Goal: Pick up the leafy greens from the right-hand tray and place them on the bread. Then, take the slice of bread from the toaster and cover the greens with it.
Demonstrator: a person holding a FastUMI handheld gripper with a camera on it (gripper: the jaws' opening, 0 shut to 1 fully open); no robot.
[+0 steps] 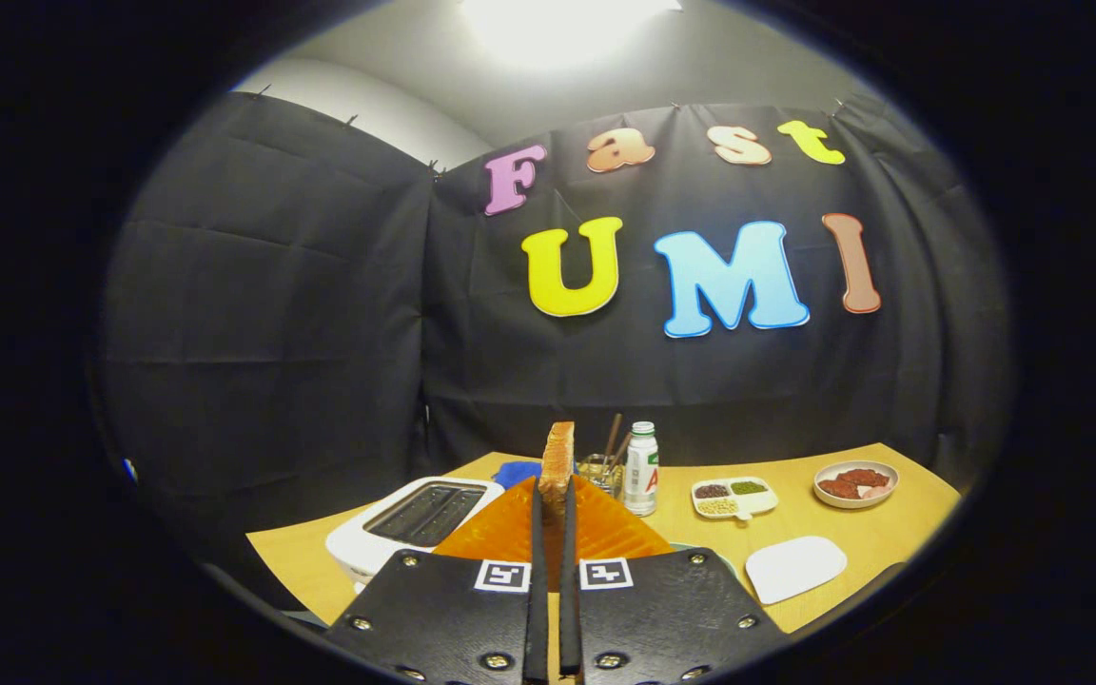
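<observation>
With its fingers nearly closed, the hand-held gripper [554, 495] is pinching a slice of bread [558, 459] upright, edge-on, up above the tabletop [824, 521]. Just left sits the white toaster [415, 523], slots empty. Off to the right there's a bottle [641, 468], a divided dish [733, 497] and a bowl [855, 482].

Gripper [554, 495]: black plates, silver screws, two square black-and-white markers, orange wedge bodies.
</observation>
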